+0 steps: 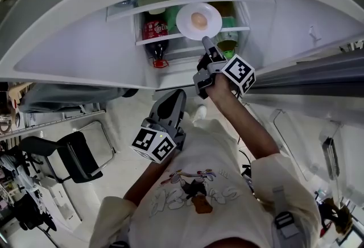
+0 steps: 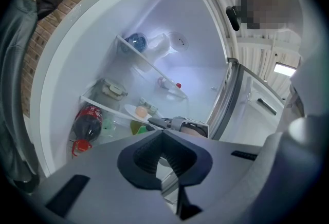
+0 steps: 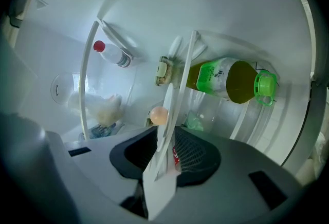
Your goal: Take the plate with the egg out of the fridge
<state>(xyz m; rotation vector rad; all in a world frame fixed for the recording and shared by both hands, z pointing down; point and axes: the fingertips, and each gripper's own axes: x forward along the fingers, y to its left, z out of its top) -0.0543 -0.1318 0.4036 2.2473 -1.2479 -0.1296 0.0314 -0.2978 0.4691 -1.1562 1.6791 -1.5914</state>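
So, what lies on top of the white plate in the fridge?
One pale egg lies on the plate, near its middle; nothing else shows there. The right tool grips the near rim and covers that small part of it.

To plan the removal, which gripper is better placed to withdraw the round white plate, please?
The right gripper grips the round white plate in the fridge; the left gripper is shut, outside.

Cannot read the label on the green bottle [image 3: 226, 78] (too blurred). Only an edge-on sight of the plate [image 3: 168, 110] in the right gripper view, near rim swallowed between the jaws. Beside it, a red sliver [image 3: 176, 155], impossible to name. Too small to identify: the pale packet [image 2: 110, 89].
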